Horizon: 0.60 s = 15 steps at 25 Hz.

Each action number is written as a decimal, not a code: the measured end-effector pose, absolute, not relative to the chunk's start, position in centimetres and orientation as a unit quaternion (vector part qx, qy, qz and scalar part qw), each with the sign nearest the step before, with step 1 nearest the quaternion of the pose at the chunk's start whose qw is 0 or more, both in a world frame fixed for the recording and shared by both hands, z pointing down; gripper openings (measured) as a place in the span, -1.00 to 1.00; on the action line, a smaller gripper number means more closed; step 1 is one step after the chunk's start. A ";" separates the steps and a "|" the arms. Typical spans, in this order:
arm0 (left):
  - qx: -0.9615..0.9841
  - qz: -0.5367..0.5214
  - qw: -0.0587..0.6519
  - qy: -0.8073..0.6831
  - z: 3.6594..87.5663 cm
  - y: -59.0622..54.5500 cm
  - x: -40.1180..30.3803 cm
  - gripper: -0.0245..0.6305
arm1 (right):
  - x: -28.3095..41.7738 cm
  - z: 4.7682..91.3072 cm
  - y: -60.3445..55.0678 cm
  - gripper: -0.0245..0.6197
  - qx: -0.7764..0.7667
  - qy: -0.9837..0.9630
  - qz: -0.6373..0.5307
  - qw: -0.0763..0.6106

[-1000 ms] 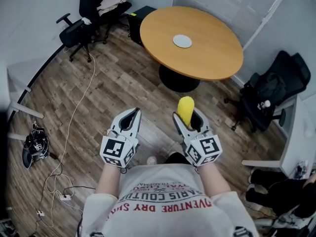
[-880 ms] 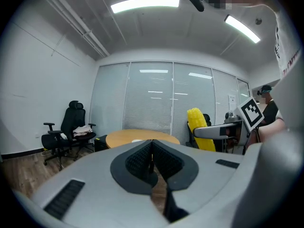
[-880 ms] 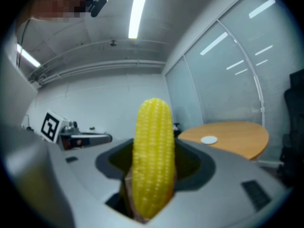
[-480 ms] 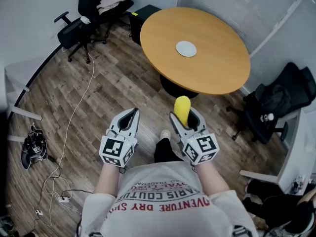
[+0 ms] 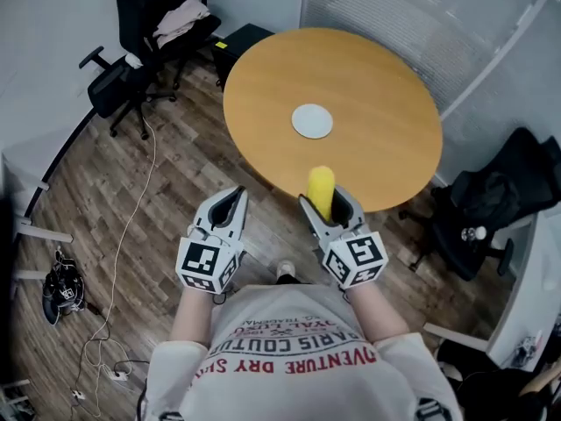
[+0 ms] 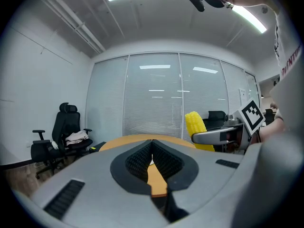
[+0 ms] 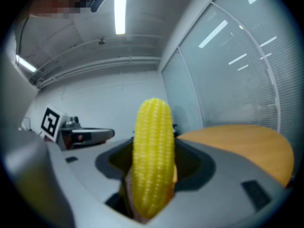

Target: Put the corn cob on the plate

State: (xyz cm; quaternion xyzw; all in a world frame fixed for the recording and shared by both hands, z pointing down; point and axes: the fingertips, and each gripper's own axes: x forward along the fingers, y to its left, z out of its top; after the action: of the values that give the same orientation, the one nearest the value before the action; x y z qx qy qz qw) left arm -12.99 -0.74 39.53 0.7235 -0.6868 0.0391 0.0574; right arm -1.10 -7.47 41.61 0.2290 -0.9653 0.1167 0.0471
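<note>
R gripper (image 5: 328, 202) is clamped on the corn (image 5: 321, 189): cob upright betw. the jaws, top half sticking out above them. In the head view the corn overlaps the near edge of the table (image 5: 386, 86); can't tell if it's over the top or short of it. Plate (image 5: 312, 120) sits near table centre, bare wood all round, well apart from the corn. L gripper (image 5: 231, 196) has jaws closed tip to tip w/ nothing in them. It's beside R gripper w/ a gap, over the floor (image 5: 175, 165) just off the table's near-left edge. Chair (image 5: 145, 46) w/ clothes far left; dark chair (image 5: 491, 196) right of table. Cable (image 5: 131, 204) runs along the floor at left, apart from both grippers.
</note>
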 end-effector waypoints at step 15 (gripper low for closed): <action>0.778 0.051 0.058 -0.624 40.5 -16.2 -15.5 -0.82 | -3.2 42.1 -19.9 -0.10 0.296 -0.947 0.108 0.061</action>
State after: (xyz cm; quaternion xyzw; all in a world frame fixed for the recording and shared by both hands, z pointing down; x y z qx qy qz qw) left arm -15.45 -16.20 40.53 0.7777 -0.6239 0.0506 0.0576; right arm -3.21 -19.92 42.15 0.2963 -0.9470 0.1080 0.0614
